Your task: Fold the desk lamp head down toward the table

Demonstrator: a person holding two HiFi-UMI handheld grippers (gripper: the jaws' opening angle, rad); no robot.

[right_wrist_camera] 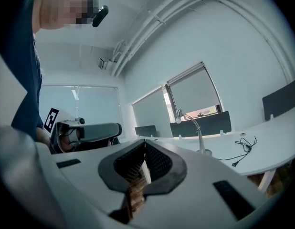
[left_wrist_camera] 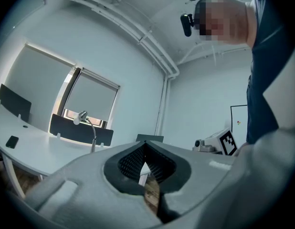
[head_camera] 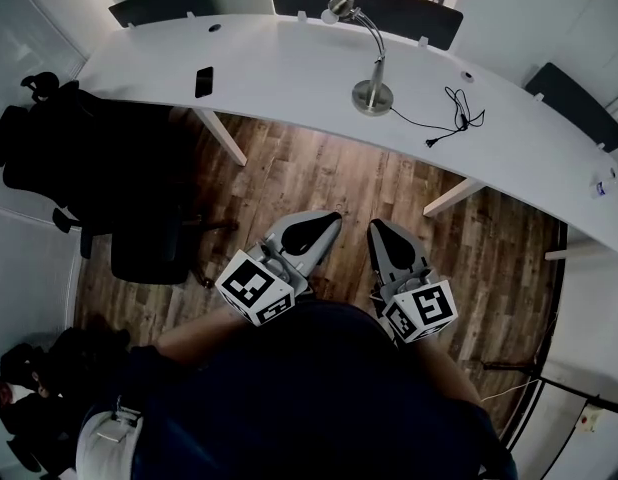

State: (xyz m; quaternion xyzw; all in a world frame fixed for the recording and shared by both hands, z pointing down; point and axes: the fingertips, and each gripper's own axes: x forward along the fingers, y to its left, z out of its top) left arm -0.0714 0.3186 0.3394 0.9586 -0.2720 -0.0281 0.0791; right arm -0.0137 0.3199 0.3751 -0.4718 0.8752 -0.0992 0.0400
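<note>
Left gripper (head_camera: 324, 223) and right gripper (head_camera: 381, 230) are shown side by side over the wooden floor (head_camera: 319, 173), held close to the person's body. Both pairs of jaws are clenched together with nothing between them, as is confirmed in the left gripper view (left_wrist_camera: 146, 144) and the right gripper view (right_wrist_camera: 145, 144).

The desk lamp (head_camera: 378, 53) is seen well apart from both grippers, straight ahead of them. Its base (head_camera: 372, 97) stands on the curved white desk (head_camera: 289, 73), towards the near edge. The stem rises upright from the base and arches back to the lamp head (head_camera: 339, 8), which is carried at the desk's far edge, by the dark panel (head_camera: 389, 6). The lamp's long axis is thus upright and is judged not yet folded. The right gripper is judged the nearer, since the base lies almost in line with it.

In the head view the stem is foreshortened, so the head's height above the desk is hard to read. That height is shown plainly in the two gripper views. The lamp appears left of the jaw line in the left gripper view (left_wrist_camera: 92, 135) and right of it in the right gripper view (right_wrist_camera: 199, 135). The loose black cable (right_wrist_camera: 245, 149) is seen beside the base only in the latter and in the head view.
</note>
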